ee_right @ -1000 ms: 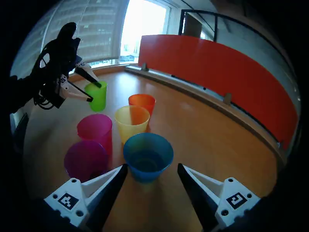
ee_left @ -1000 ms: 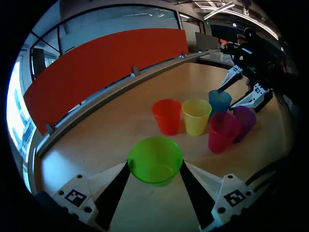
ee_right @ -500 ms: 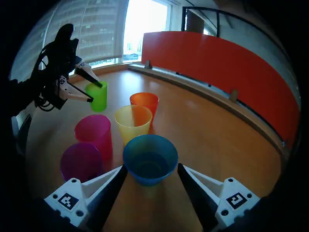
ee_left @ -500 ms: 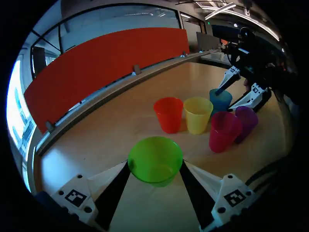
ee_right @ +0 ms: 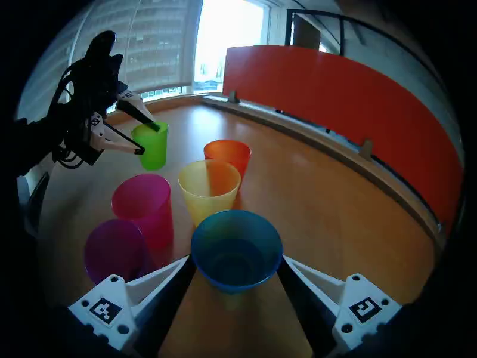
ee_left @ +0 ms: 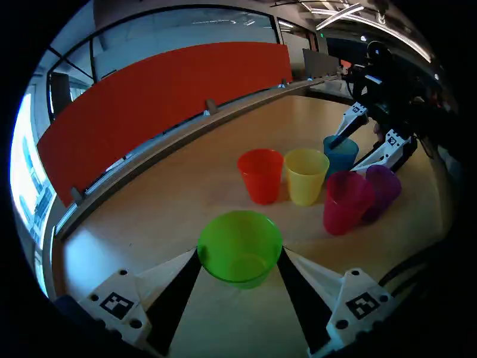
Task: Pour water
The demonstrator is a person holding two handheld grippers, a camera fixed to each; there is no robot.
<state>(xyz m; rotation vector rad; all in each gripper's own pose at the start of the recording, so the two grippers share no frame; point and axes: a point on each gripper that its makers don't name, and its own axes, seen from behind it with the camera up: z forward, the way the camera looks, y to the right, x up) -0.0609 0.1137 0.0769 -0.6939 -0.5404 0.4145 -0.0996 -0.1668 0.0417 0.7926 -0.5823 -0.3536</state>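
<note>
My left gripper is shut on a green cup, held upright just above the wooden table. My right gripper is shut on a blue cup, also upright, with what looks like a little water in its bottom. The blue cup and right gripper appear far off in the left gripper view. In the right gripper view, the green cup stands at the far left in the left gripper.
Between the two held cups stand an orange cup, a yellow cup, a pink cup and a purple cup, close together. A red partition runs along the table's far edge. Windows lie behind.
The right gripper has risen slightly with the blue cup, which now looks larger and closer in its view. The left gripper and green cup have held still.
</note>
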